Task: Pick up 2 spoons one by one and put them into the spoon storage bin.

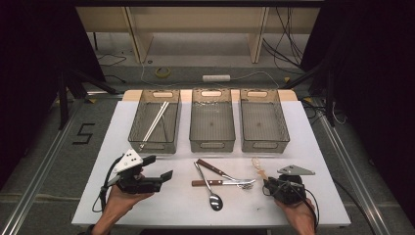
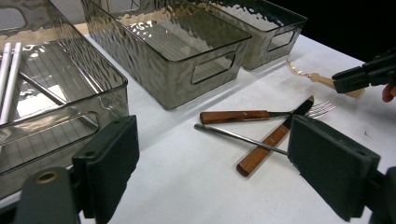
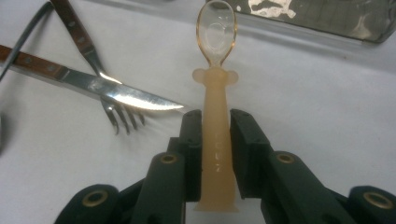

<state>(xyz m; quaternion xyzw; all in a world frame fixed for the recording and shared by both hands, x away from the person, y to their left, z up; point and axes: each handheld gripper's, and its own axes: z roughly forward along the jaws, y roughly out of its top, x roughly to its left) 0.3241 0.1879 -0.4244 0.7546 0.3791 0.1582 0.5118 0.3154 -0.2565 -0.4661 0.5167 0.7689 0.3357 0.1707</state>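
Note:
A translucent amber plastic spoon (image 3: 215, 93) lies on the white table (image 1: 147, 205) at the right, bowl pointing away from me. My right gripper (image 3: 215, 116) is shut on its flat handle, one black pad against each side. In the high view that gripper (image 1: 268, 181) sits low near the front right edge, with the spoon (image 1: 258, 166) reaching out beyond it. My left gripper (image 1: 161, 166) hovers over the left front of the table, open wide, and nothing lies between its pads (image 2: 112, 154). The left gripper view shows the right gripper (image 2: 364, 74) on the spoon (image 2: 322, 79) at far right.
A wood-handled knife (image 1: 213, 168), a wood-handled fork (image 1: 220, 182) and a metal spoon (image 1: 210, 193) lie crossed at the table's middle front. Three smoky clear bins stand behind: left bin (image 1: 154, 145) with white sticks (image 1: 155, 122), middle bin (image 1: 212, 144), right bin (image 1: 264, 144).

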